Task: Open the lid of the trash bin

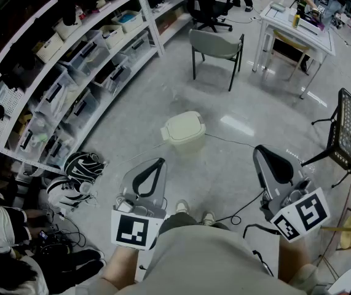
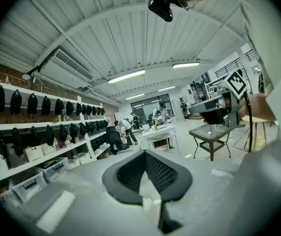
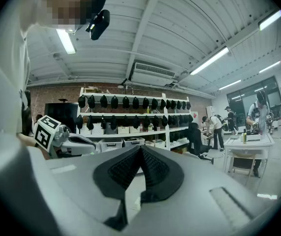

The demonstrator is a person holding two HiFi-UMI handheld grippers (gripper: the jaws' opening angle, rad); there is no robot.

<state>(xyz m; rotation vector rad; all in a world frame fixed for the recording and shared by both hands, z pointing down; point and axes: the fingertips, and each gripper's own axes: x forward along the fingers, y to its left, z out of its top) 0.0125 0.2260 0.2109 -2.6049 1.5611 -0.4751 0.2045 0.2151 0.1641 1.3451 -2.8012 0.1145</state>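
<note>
While standing on the grey floor (image 1: 163, 91), holding the left gripper (image 1: 160, 163) and the right gripper (image 1: 259, 152) low in front of the body, one at each side of the shoes (image 1: 181, 207). Pressing both pairs of jaws together at the tips, with nothing caught between them. Facing the trash bin (image 1: 183, 134), sitting on the floor just ahead of the shoes, well apart from both grippers, its cream lid (image 1: 183, 126) lying flat and closed. Looking farther on at a grey chair (image 1: 216, 47), a white table (image 1: 298, 32) and long shelves (image 1: 83, 60) of boxes running along the left.
</note>
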